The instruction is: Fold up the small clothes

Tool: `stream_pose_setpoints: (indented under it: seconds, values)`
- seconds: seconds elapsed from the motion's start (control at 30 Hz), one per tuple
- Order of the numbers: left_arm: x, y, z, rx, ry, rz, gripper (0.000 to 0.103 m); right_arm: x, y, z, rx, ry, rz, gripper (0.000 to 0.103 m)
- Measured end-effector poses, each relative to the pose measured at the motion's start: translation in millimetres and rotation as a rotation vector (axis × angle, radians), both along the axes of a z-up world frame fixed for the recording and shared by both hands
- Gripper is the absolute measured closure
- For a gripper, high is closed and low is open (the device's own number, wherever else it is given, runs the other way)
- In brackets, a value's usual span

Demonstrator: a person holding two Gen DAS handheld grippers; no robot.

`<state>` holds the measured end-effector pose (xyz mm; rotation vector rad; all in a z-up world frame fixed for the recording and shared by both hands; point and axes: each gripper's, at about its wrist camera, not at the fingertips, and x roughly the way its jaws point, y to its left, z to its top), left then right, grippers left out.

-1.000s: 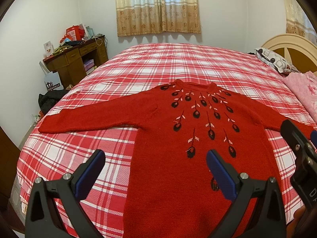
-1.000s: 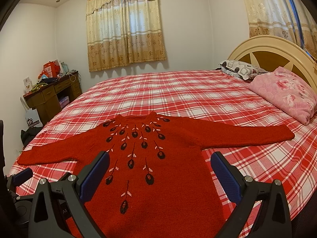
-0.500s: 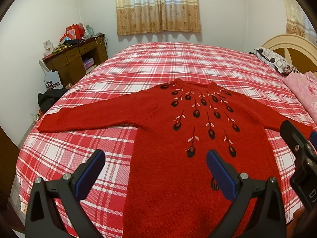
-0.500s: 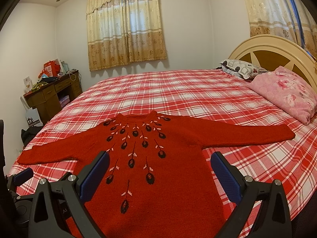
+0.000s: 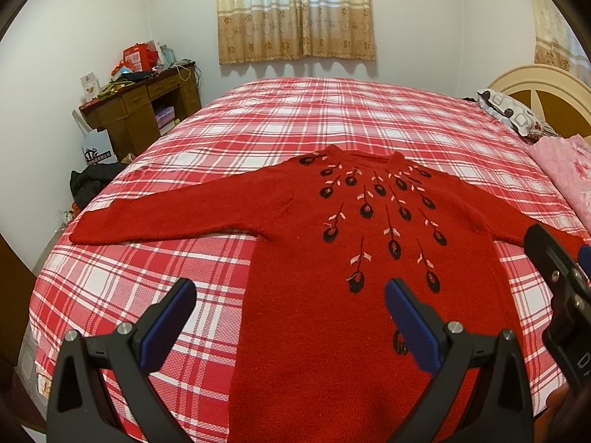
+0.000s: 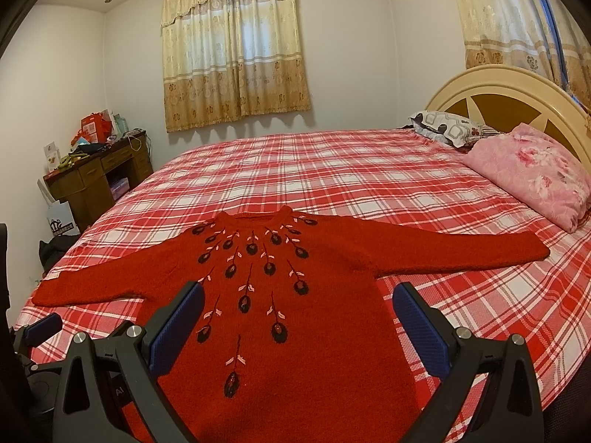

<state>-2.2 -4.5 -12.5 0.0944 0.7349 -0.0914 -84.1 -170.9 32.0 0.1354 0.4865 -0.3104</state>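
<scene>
Garment: a red knitted sweater [image 5: 332, 295] lies face up and spread flat on the bed [image 5: 332, 118], collar toward the upper middle of the frame, hem toward the lower edge.
Pattern: dark flower motifs with pale leaves fan down from the collar [image 5: 364, 153] across the chest.
Sleeves: both are stretched straight out sideways; 1 sleeve [image 5: 166, 217] reaches the middle left of the left wrist view, the other sleeve [image 6: 461, 254] reaches the middle right of the right wrist view.
Folds made: 0, as far as the pictures show; no sleeve, side or hem is turned over.
Left gripper [image 5: 290, 317]: jaws released and spread wide, holding nothing, hovering above the lower body of the sweater and the plaid cover beside it at the bottom of the frame.
Right gripper [image 6: 299, 326]: jaws likewise released and empty, above the lower right part of the sweater at the bottom of its frame.
Contact: neither gripper appears to touch the cloth, though the fisheye view makes the height hard to judge.
Stage: judged to be the very start; the garment is laid out and smoothed, ready for a first fold.
Left to do: probably bring each sleeve in over the body, then fold the body up toward the collar; all of it remains.
Surroundings: a pink pillow [image 6: 532, 173] at the right, a wooden bench [image 5: 140, 107] with clutter at the upper left, curtains [image 6: 232, 48] above.
</scene>
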Motion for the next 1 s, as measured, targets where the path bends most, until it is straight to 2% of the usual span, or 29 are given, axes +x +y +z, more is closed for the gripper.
stream_pose_setpoints:
  seconds: [0.47, 0.67, 0.87, 1.0]
  values:
    - [4, 2, -1, -0.006, 0.018, 0.003, 0.000, 0, -5, -1, 0.001, 0.010, -0.009, 0.001]
    - [8, 0, -3, -0.003, 0.025, -0.001, 0.000, 6, -14, 1, -0.031, -0.001, -0.035, 0.001]
    - [25, 5, 7, -0.036, -0.008, -0.040, 0.000, 12, -58, 18, -0.077, -0.048, -0.142, 0.001]
    - [49, -1, 28, -0.034, -0.049, -0.065, 0.000, 18, -125, 38, -0.044, -0.069, -0.246, 0.001]
